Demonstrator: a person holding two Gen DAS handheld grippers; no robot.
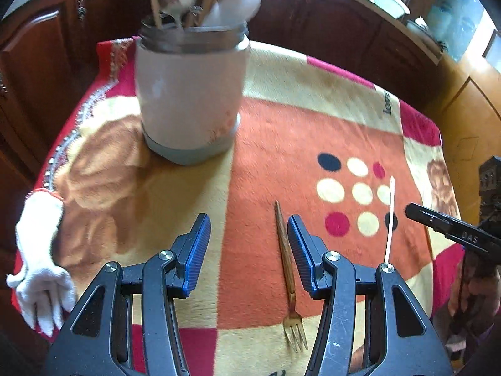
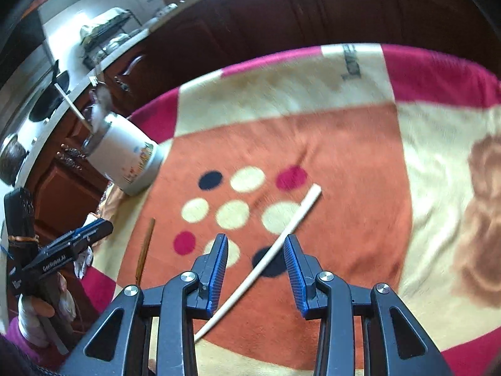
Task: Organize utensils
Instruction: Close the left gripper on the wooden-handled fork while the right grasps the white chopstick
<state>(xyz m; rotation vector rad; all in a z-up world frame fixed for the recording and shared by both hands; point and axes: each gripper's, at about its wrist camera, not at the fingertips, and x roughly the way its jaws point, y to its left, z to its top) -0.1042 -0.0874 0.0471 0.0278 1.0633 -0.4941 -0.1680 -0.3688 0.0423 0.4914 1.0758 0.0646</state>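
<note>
A white utensil jar (image 1: 189, 94) stands at the far left of the blanket-covered table, with spoons and sticks in it; it also shows in the right wrist view (image 2: 125, 159). A wooden-handled fork (image 1: 288, 279) lies just inside my left gripper's right finger. My left gripper (image 1: 249, 228) is open and empty above the blanket. A white chopstick (image 2: 266, 257) lies between the fingers of my right gripper (image 2: 255, 244), which is open around it. The chopstick also shows in the left wrist view (image 1: 389, 219).
A patterned blanket (image 1: 281, 144) covers the table. A white glove (image 1: 40, 260) lies at its left edge. Dark wood cabinets (image 1: 47, 62) stand behind the table. The right gripper (image 1: 454, 232) shows at the right of the left wrist view.
</note>
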